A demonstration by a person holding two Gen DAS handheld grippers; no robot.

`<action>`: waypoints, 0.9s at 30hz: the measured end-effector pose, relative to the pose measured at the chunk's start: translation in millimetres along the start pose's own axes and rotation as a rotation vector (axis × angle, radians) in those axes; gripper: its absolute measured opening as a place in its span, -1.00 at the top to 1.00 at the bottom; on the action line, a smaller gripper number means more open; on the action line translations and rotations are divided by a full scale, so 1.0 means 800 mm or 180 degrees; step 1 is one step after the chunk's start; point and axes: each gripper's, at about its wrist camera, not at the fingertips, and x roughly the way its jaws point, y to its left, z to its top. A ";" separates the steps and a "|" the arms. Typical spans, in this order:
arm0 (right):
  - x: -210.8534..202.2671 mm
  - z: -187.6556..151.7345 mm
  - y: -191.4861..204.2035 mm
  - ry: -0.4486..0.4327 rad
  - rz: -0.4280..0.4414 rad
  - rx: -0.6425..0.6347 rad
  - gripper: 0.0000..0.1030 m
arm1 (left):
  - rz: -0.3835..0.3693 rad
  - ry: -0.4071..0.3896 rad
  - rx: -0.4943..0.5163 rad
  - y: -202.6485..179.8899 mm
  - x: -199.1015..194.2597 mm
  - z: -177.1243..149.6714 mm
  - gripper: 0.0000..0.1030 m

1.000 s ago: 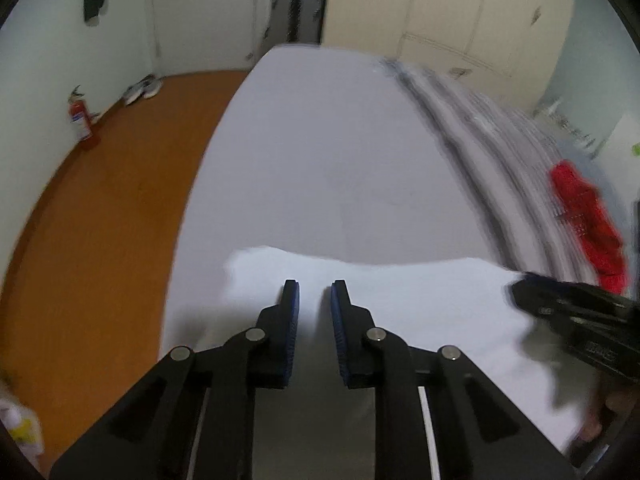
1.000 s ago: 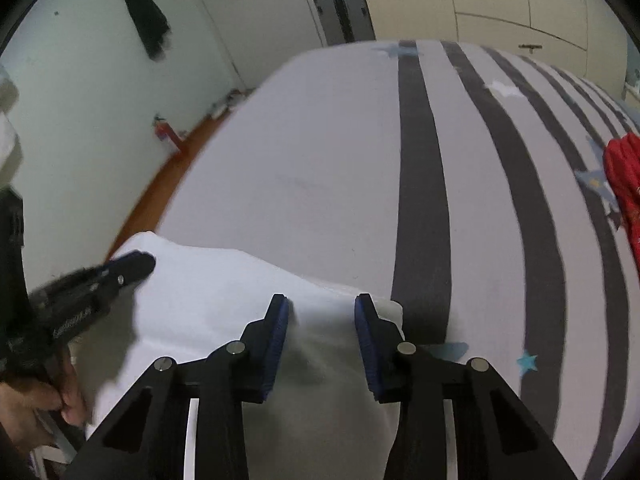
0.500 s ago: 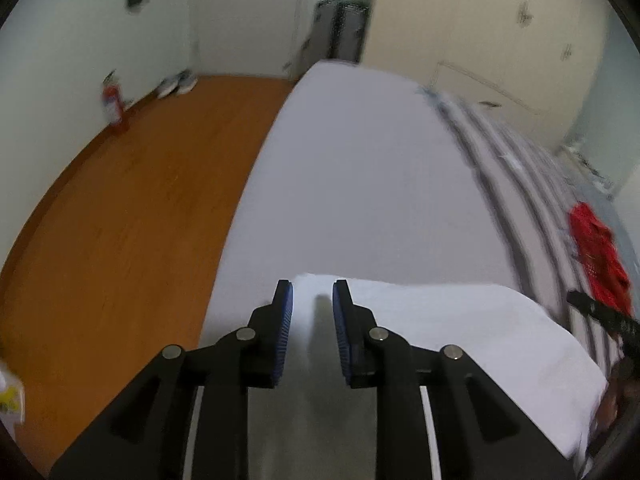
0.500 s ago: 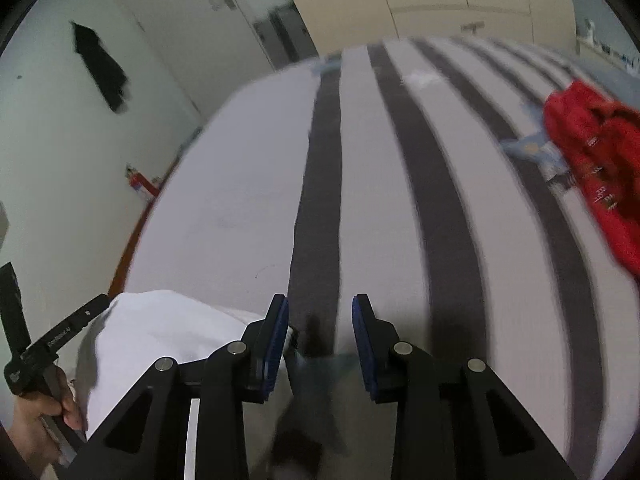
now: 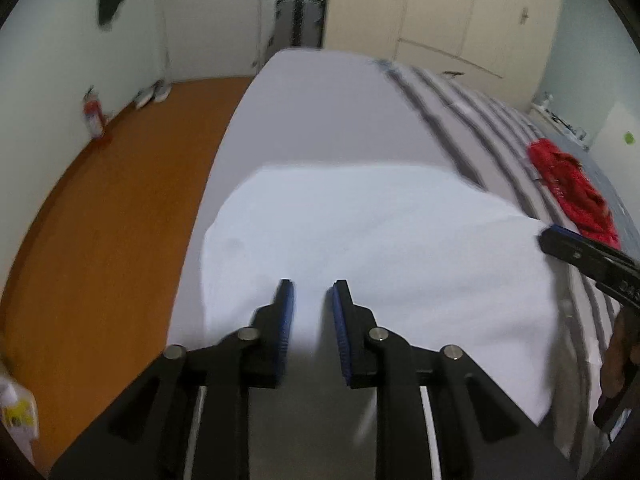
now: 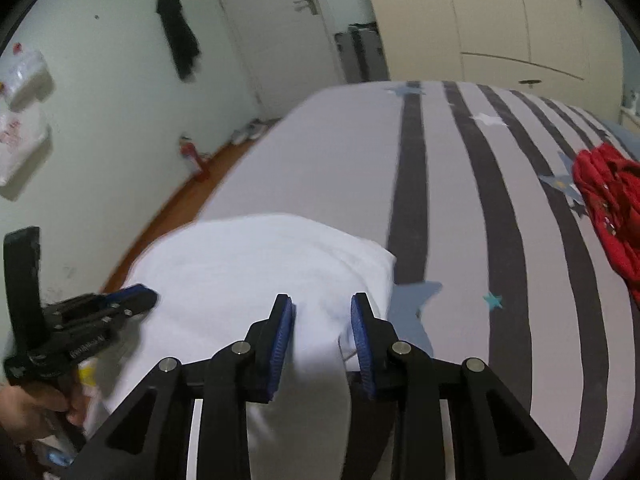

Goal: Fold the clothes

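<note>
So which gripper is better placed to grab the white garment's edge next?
Right, probably. The right gripper is open beside the white garment's right edge fold; the left gripper, also open, sits over mid-cloth.

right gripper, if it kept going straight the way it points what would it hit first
Most likely the white garment: the open right gripper has that cloth right between and ahead of its fingers. Beyond it lies the striped bedspread. Depth is hard to judge.

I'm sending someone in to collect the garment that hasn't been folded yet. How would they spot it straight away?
Go to the bed, whose cover is plain on one side and dark-striped on the other. On the striped side lies a crumpled red garment, apart from the white garment under the grippers. It is the only red, bunched-up thing on the bed.
</note>
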 end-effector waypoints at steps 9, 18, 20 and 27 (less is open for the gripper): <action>0.003 -0.041 -0.021 0.0113 0.0003 0.0045 0.37 | -0.0021 0.0013 -0.0014 0.013 0.017 0.003 0.68; -0.010 -0.031 -0.031 0.0113 0.0087 0.0022 0.30 | 0.0092 -0.0014 -0.0169 0.038 -0.037 -0.021 0.67; -0.024 -0.039 -0.029 0.0103 0.0073 -0.0004 0.30 | 0.0095 -0.0023 -0.0233 0.043 -0.053 -0.024 0.67; -0.058 -0.061 0.000 0.0096 0.0277 -0.0064 0.30 | -0.0228 -0.0135 0.0217 -0.013 -0.099 -0.040 0.60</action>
